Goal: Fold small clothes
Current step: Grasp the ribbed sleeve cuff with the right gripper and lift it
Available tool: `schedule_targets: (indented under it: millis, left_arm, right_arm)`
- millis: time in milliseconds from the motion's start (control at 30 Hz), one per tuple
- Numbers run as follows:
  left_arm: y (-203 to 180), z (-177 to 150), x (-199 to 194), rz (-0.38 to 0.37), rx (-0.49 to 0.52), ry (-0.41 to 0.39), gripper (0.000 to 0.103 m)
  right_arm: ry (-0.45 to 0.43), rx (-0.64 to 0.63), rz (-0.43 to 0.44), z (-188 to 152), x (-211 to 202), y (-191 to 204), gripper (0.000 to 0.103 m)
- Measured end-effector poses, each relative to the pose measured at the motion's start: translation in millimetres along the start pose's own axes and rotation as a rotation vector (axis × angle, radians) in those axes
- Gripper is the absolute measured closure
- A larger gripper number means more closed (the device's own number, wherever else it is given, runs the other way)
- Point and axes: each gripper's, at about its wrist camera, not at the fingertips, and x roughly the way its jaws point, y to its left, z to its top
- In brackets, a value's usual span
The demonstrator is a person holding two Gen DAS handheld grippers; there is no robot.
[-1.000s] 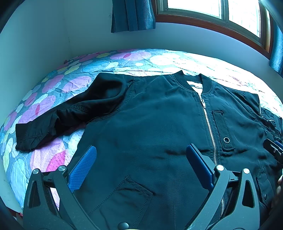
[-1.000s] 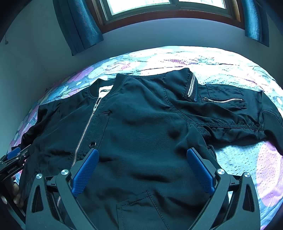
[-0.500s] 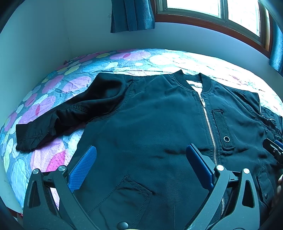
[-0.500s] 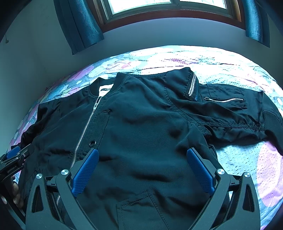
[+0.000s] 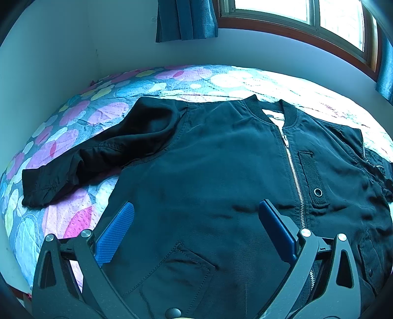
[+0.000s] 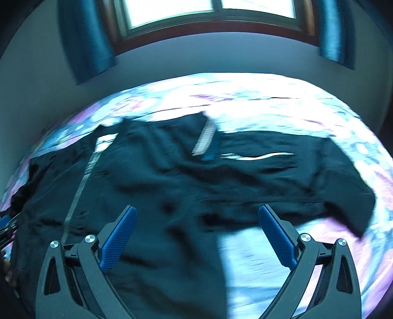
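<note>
A small black zip-up jacket point(image 5: 221, 159) lies face up on a bed, collar toward the window. In the left wrist view its one sleeve point(image 5: 81, 162) stretches out to the left. My left gripper point(image 5: 196, 211) hovers open over the jacket's lower front, nothing between its blue pads. The right wrist view is blurred by motion: the jacket point(image 6: 159, 176) fills the left and middle, its other sleeve point(image 6: 307, 176) reaching right. My right gripper point(image 6: 196, 216) stands open above the jacket's right edge, holding nothing. The left gripper's tip point(image 6: 7, 223) peeks in at the far left edge.
The bed wears a quilt point(image 5: 81, 115) with pastel circles. A wall and a wood-framed window point(image 5: 294, 22) with blue curtains point(image 5: 186, 19) stand behind the bed. The bed's near left edge point(image 5: 14, 257) drops off. Bare quilt point(image 6: 270, 257) lies right of the jacket.
The right gripper has swung to the right, so bare quilt now shows under its right finger; its view is blurred. The left gripper has stayed put, and the right gripper's tip left its view.
</note>
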Motion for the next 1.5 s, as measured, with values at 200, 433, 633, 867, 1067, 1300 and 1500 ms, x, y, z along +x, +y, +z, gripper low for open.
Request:
schedule_targets:
  millis: [200, 433, 633, 867, 1067, 1300, 1500]
  left_arm:
    - [-4, -1, 6, -0.003, 0.006, 0.022, 0.002]
    - [-13, -1, 13, -0.013, 0.003, 0.047, 0.002]
    - [-20, 0, 17, -0.009, 0.005, 0.059, 0.002]
    - [-25, 3, 19, 0.001, 0.012, 0.063, 0.002]
    - [-28, 3, 24, 0.004, 0.008, 0.077, 0.002]
    - [-35, 1, 30, 0.008, 0.028, 0.102, 0.002]
    - [-34, 1, 27, 0.020, 0.023, 0.098, 0.002]
  right_arm:
    - [0.060, 0.048, -0.270, 1, 7, -102, 0.006]
    - [0.122, 0.151, -0.166, -8, 10, -173, 0.083]
    - [0.009, 0.313, -0.070, 10, -30, -223, 0.093]
    - [-0.116, 0.676, -0.061, 14, -48, -354, 0.094]
    - [-0.103, 1.010, 0.046, -38, -32, -414, 0.068]
    - [-0.083, 0.999, 0.222, -44, -3, -379, 0.056]
    - [-0.087, 0.940, 0.190, -20, 22, -365, 0.085]
